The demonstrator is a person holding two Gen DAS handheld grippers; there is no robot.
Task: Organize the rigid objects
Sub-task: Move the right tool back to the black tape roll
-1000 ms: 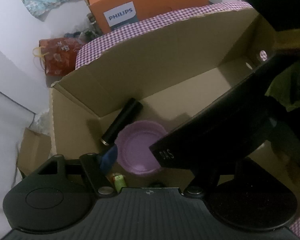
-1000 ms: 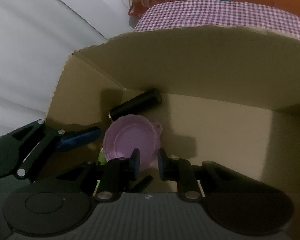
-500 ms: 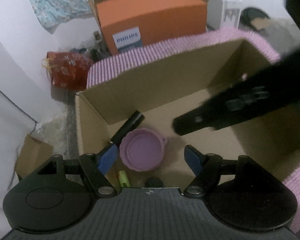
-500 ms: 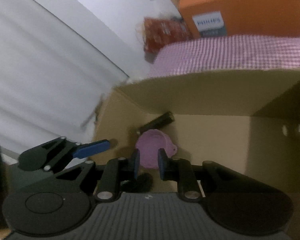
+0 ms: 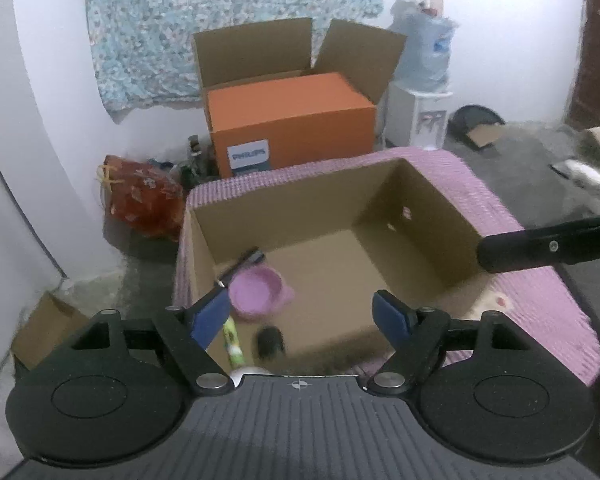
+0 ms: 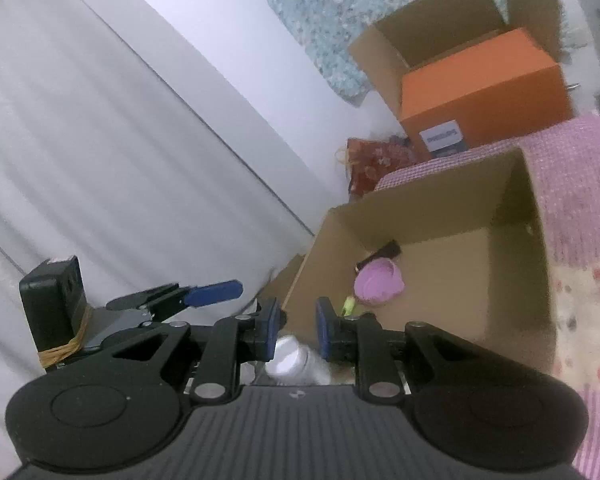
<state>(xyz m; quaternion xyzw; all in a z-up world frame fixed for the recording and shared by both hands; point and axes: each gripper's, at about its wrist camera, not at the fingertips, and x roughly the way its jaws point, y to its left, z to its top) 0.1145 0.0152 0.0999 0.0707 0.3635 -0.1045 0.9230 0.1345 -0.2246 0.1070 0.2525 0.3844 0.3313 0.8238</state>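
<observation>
An open cardboard box (image 5: 432,216) with a purple checked outside holds a purple bowl (image 5: 256,290), a black cylinder (image 5: 244,262), a green marker (image 5: 233,336) and a small black object (image 5: 270,342). My left gripper (image 5: 300,314) is open and empty, above the box's near edge. My right gripper (image 6: 296,326) has its jaws a small gap apart with nothing between them, left of and above the box (image 6: 440,264). The bowl (image 6: 378,284) shows there too. A white lidded object (image 6: 296,362) lies below its fingers.
An orange Philips box (image 5: 288,124) sits in a larger carton by the wall. A red bag (image 5: 140,196) lies left of it, a water dispenser (image 5: 420,76) to the right. White curtains (image 6: 100,160) hang at left. A small carton (image 5: 40,328) lies on the floor.
Both grippers have pulled back and up out of the box. The right gripper swung left and tilted; its jaws kept their small gap. The left stayed open.
</observation>
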